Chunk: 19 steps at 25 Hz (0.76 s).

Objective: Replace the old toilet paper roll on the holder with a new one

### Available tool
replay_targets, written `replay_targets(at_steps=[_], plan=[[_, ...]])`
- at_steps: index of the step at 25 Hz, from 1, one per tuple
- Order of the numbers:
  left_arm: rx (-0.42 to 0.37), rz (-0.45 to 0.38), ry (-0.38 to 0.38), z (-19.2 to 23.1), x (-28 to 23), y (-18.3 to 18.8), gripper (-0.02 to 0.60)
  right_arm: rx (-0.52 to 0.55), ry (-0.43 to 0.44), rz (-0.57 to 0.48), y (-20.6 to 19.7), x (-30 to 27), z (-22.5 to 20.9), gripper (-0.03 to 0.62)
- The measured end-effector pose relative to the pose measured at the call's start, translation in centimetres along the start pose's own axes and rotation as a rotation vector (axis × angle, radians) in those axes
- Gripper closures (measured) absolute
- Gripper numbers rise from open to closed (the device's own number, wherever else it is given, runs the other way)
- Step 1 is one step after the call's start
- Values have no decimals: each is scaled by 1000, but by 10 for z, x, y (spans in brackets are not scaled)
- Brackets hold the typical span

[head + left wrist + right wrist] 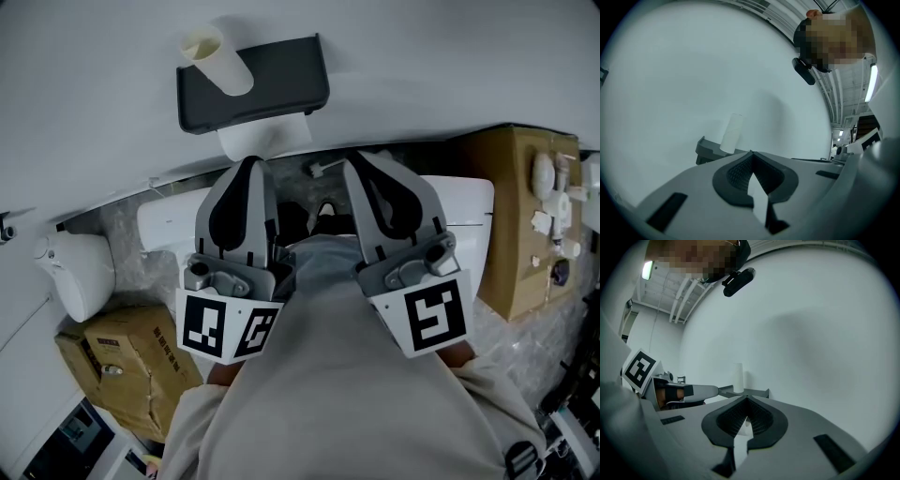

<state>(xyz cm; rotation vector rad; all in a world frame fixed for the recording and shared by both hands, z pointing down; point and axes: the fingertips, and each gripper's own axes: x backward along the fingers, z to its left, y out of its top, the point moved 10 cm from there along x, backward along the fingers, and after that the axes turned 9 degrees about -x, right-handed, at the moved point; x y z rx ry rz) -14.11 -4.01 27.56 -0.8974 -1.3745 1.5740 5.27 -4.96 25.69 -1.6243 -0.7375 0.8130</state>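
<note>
A dark toilet paper holder (253, 82) is fixed to the white wall. A bare cardboard tube (217, 60) stands upright on its lid, and white paper (263, 141) shows under its lower edge. Both grippers point at the wall just below the holder, side by side. My left gripper (251, 161) is shut with nothing in it, and so is my right gripper (360, 157). In the left gripper view the closed tips (751, 153) sit under the tube (731, 133) and holder (708, 150). The right gripper view shows its tips (744, 398) below the tube (738, 377), with the left gripper (696, 391) alongside.
A white toilet tank (461, 201) stands under the grippers. Cardboard boxes sit at the lower left (131, 367) and at the right (512, 217). A white fixture (81, 270) hangs at the left. The person's grey-clad body fills the lower middle.
</note>
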Motion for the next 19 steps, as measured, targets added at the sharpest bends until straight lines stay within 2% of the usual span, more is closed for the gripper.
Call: replay_targets(at_steps=[9, 15, 19], plan=[[-3, 0, 26, 3, -1, 1, 575, -1, 6, 14, 0, 3, -3, 576], [11, 12, 7, -1, 0, -6, 575, -13, 11, 17, -2, 1, -1, 576], [10, 22, 13, -1, 3, -7, 575, 15, 11, 19, -2, 2, 0, 576]])
